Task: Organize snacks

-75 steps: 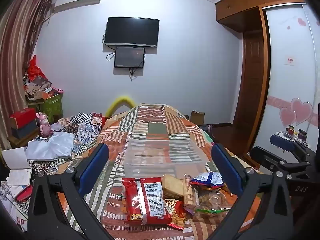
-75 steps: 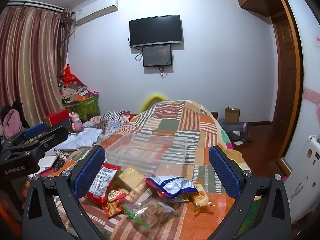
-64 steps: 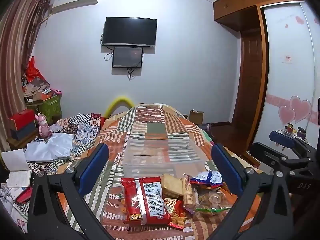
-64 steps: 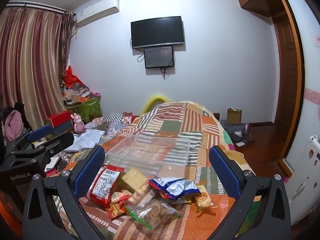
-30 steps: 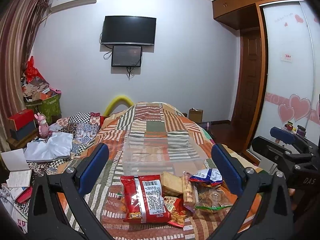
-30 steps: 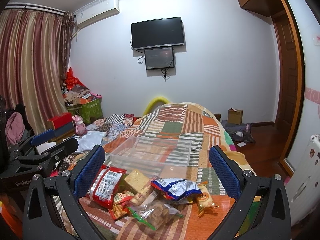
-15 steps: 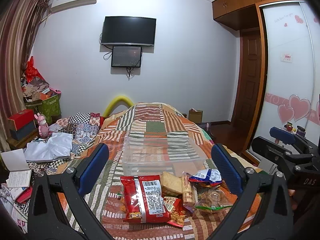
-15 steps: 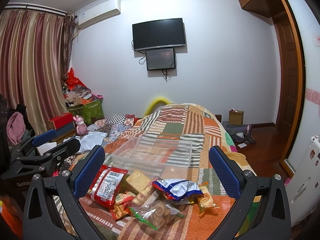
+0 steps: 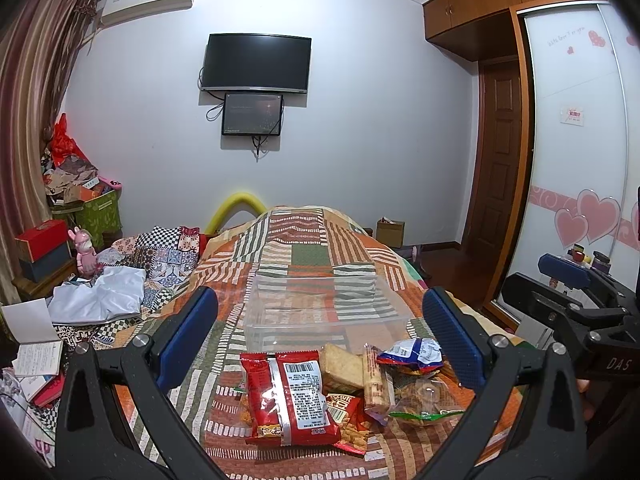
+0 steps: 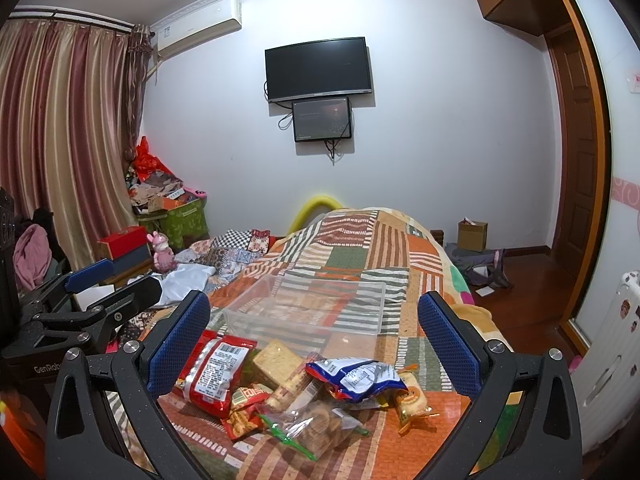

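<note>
My right gripper (image 9: 576, 304) body reads "DAS"; my left gripper (image 10: 80, 304) body shows "GenRob", then cut off.

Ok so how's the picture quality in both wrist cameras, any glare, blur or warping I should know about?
Left wrist view: sharp, evenly lit, strong fisheye bending of the wardrobe edge, dark vignette in the corners, light sheen on the red snack bag. Right wrist view: also sharp, curtain and door frame bowed, and the clear plastic box is hard to read against the patterned bedspread.
</note>
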